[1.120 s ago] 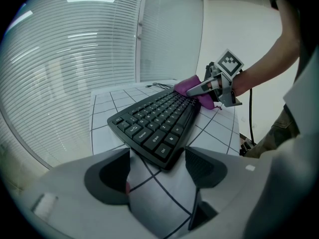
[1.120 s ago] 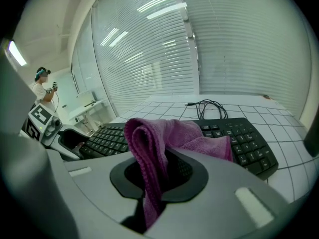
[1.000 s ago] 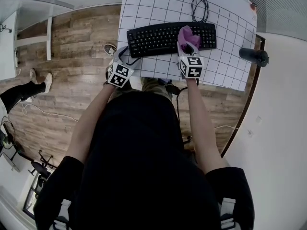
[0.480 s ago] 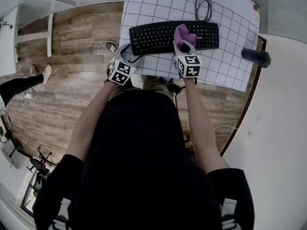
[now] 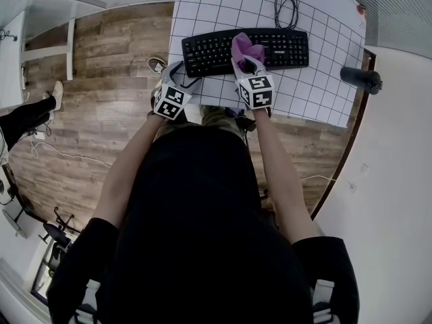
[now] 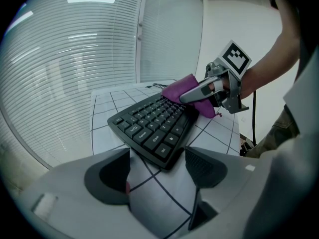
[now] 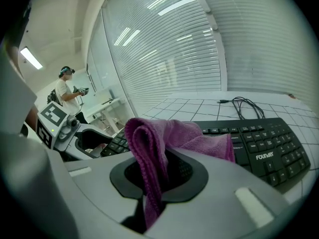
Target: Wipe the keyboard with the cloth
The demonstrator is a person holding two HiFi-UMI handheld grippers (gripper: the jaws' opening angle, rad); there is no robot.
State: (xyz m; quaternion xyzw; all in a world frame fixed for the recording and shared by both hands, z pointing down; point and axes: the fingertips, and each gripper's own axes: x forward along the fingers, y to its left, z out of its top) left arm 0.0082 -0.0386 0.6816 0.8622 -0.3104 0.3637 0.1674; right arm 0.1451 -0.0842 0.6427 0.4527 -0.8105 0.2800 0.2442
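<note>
Gripping a fold of the cloth (image 7: 149,148), the jaws of the right gripper (image 5: 248,64) are kept clenched on it. The rest of the cloth is draped ahead of these jaws onto the keys of the keyboard (image 5: 209,49). The jaws of the left gripper (image 6: 157,176) are spread apart, with nothing grasped. The keyboard's near corner is seen just ahead of their gap, over the gridded mat (image 6: 164,203).

Fuzzy weave, matt plastic, grained wood.
The purple cloth (image 7: 149,148) looks fuzzy and looped; the black keyboard (image 5: 209,49) is matt plastic; the gridded white table top (image 5: 324,93) is smooth; the floor (image 5: 101,100) at the head view's left shows grained wood planks.
</note>
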